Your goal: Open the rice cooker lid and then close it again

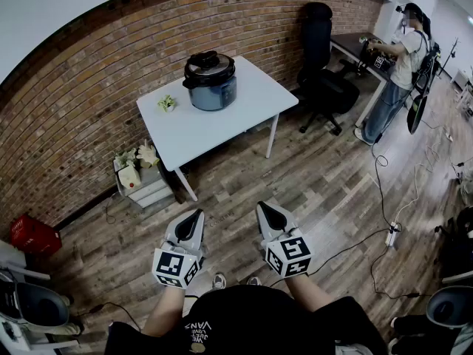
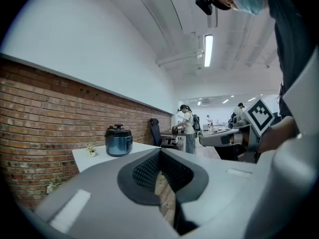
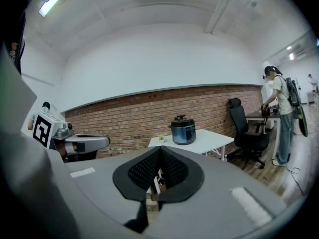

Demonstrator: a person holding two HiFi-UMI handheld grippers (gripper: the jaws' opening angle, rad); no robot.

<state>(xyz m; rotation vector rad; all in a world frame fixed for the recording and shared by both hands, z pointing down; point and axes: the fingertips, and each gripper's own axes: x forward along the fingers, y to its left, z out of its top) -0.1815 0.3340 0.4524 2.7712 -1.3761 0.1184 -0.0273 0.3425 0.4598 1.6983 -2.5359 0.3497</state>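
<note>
1. Rice cooker [image 1: 211, 81], lid down, near the far edge of the white table [image 1: 222, 128], close to the brick wall [image 1: 89, 87].
2. Open wood floor [image 1: 310, 191] between table and grippers, well apart.
3. Left gripper [image 1: 197, 214] and right gripper [image 1: 264, 208] clenched, grasping nothing.
4. Cooker's latch too small to make out.

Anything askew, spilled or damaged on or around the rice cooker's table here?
Nothing stands out. The rice cooker sits upright on the white table with its lid down, a small potted plant apart from it. No spill or damage shows. The left gripper and right gripper are shut, empty, short of the table.
</note>
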